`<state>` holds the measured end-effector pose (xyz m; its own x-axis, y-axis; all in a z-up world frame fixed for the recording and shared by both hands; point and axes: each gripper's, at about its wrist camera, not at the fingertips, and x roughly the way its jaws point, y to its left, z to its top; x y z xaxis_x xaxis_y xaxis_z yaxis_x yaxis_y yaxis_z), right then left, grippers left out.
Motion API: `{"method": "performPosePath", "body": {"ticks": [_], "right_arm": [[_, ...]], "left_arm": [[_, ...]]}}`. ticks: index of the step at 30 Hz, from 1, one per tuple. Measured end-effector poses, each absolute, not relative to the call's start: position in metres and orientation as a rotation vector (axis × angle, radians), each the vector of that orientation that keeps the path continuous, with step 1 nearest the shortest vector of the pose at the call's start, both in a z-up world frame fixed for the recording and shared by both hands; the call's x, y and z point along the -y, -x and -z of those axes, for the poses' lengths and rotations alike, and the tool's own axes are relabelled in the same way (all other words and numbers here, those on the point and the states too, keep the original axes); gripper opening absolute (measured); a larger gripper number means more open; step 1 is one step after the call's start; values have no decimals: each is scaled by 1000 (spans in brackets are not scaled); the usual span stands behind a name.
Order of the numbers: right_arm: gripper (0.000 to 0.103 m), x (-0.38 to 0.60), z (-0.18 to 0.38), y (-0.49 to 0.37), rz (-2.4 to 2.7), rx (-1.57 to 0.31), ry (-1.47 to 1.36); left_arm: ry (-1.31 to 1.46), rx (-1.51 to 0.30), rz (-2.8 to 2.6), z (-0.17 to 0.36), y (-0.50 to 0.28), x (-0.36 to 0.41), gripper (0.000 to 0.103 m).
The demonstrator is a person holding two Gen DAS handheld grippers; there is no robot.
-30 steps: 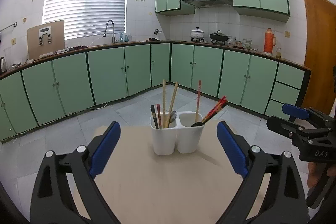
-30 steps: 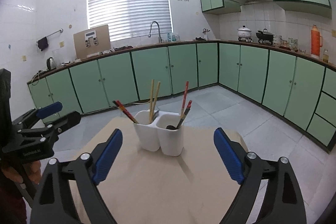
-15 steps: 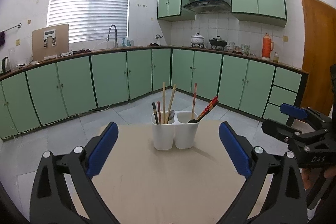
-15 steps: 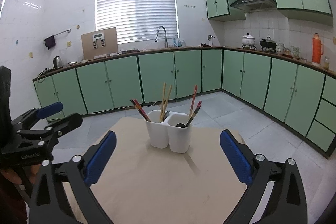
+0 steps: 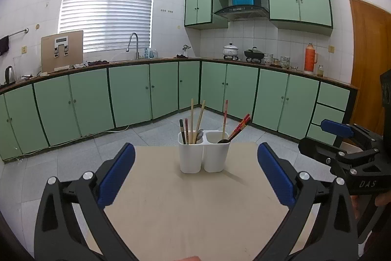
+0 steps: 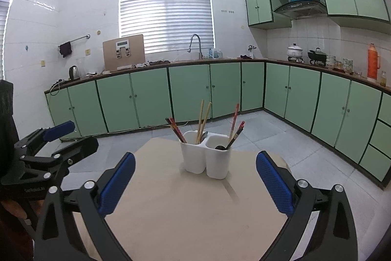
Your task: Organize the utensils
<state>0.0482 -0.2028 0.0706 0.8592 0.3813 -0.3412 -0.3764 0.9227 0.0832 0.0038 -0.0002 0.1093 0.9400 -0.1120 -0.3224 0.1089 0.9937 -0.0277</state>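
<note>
A white two-compartment holder (image 5: 190, 159) (image 6: 195, 158) stands upright at the far side of the beige table (image 5: 195, 212) (image 6: 185, 212). Its left cup holds pale wooden chopsticks (image 5: 195, 118), dark chopsticks (image 5: 183, 130) and a metal spoon (image 5: 200, 133). The right cup holds red chopsticks (image 5: 240, 125) and a black spoon (image 5: 222, 140). My left gripper (image 5: 195, 149) is well short of the holder; its jaws are opening and nothing is between them. My right gripper (image 6: 195, 158) is open and empty, also short of the holder. Each gripper shows in the other's view: the right one (image 5: 317, 136), the left one (image 6: 78, 136).
Green base cabinets (image 5: 132, 94) run along the far walls under a worktop with a sink tap (image 5: 133, 45), pots and an orange flask (image 5: 310, 58). Grey tiled floor (image 5: 151, 136) surrounds the table. A wooden door (image 5: 369, 60) is at the right.
Both grippers have drawn back from the holder, which now looks smaller and farther off. Both pairs of jaws stand slightly wider than a second ago.
</note>
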Motion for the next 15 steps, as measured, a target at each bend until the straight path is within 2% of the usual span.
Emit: {"method": "performPosePath", "body": {"ticks": [15], "right_arm": [[97, 202, -69, -48, -396, -368, -24]], "left_arm": [[6, -333, 110, -108, -2, -1, 97]]}}
